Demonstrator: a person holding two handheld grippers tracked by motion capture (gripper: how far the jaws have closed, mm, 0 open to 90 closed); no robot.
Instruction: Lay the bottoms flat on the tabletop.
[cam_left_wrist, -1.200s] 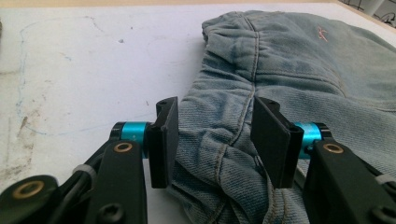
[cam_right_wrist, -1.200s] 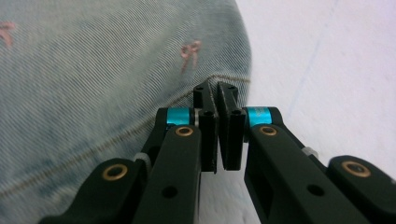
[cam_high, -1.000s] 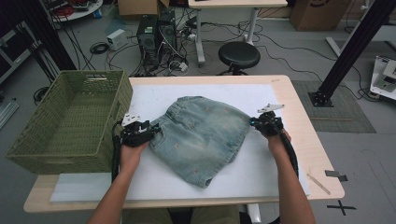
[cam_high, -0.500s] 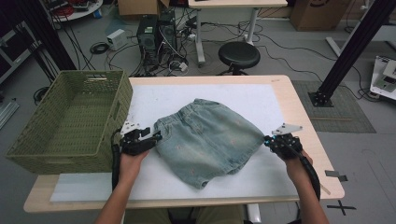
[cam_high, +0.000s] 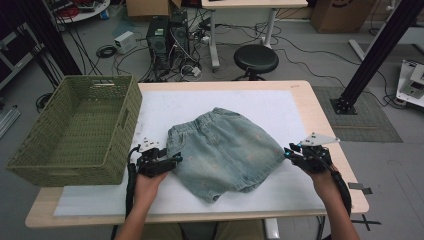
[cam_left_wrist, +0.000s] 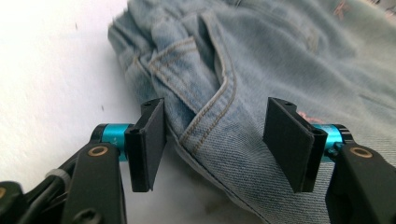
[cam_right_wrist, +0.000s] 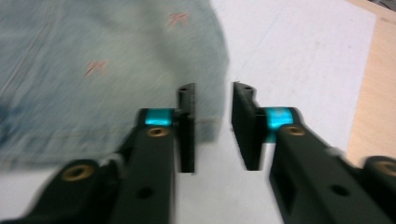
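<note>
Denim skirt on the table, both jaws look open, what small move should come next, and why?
Probably regrip. The denim skirt lies flat on the white mat; both hand-held grippers have just been opening. The left hand-held gripper straddles the pocket edge unpinched, so close it there. The right hand-held gripper sits just off the hem.

Both forearms enter from the bottom of the high view, 1 on each side, angled slightly outward.

Left gripper (cam_high: 176, 159): held low, pointing toward the right of that view, cable looping back beside the wrist. Its 2 black fingers (cam_left_wrist: 148, 144) stand well apart; they have just been opening. Denim lies between them, pads not pressing on it.

Right gripper (cam_high: 287, 151): held low, pointing left, grey 3-cornered plate on top. Its 2 fingers (cam_right_wrist: 187, 133) stand a narrow gap apart, roughly parallel; they have just been opening. Nothing is pinched between them. The right gripper view is slightly blurred.
</note>
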